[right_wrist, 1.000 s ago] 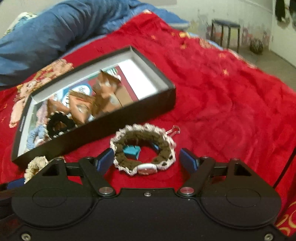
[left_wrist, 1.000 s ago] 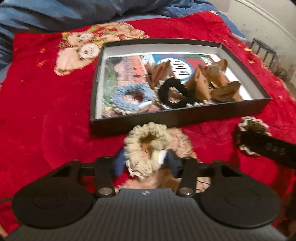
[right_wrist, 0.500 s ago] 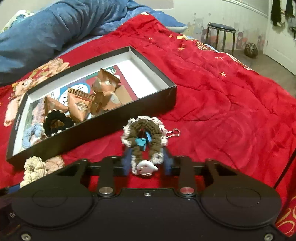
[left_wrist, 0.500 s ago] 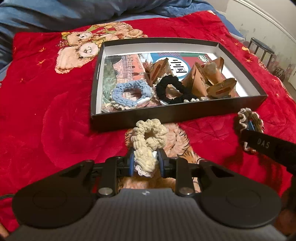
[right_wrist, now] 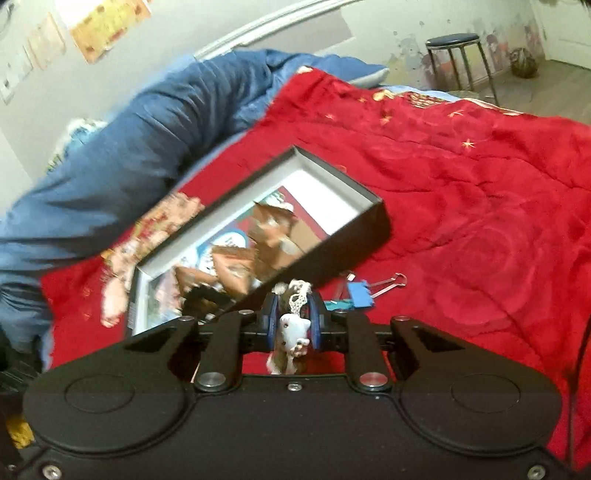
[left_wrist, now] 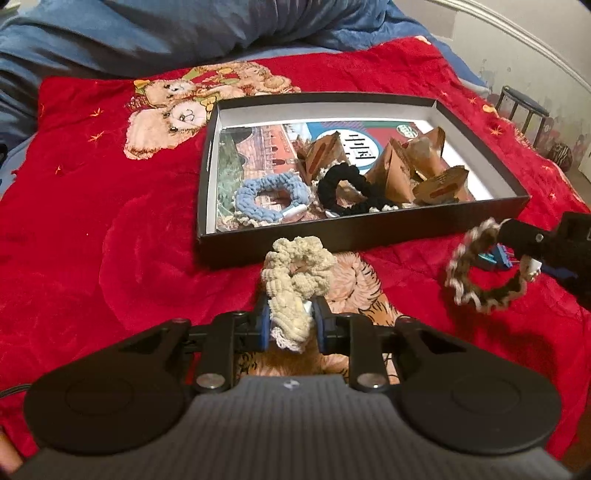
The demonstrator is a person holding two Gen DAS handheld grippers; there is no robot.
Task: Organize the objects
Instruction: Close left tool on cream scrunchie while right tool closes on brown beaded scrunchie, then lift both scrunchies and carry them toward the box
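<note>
My left gripper is shut on a cream scrunchie, held just in front of the black box. The box holds a blue scrunchie, a black scrunchie and several brown paper packets. My right gripper is shut on a brown scrunchie with white trim, lifted off the blanket; the scrunchie also shows hanging at the right of the left wrist view. The box lies ahead and left of the right gripper.
A red blanket covers the bed, with a blue duvet behind. Blue binder clips lie on the blanket near the box's corner. A stool stands on the floor beyond the bed.
Both grippers closed on their scrunchies. The right gripper has lifted and tilted with the brown scrunchie, uncovering binder clips. The left one holds the cream scrunchie squeezed.
</note>
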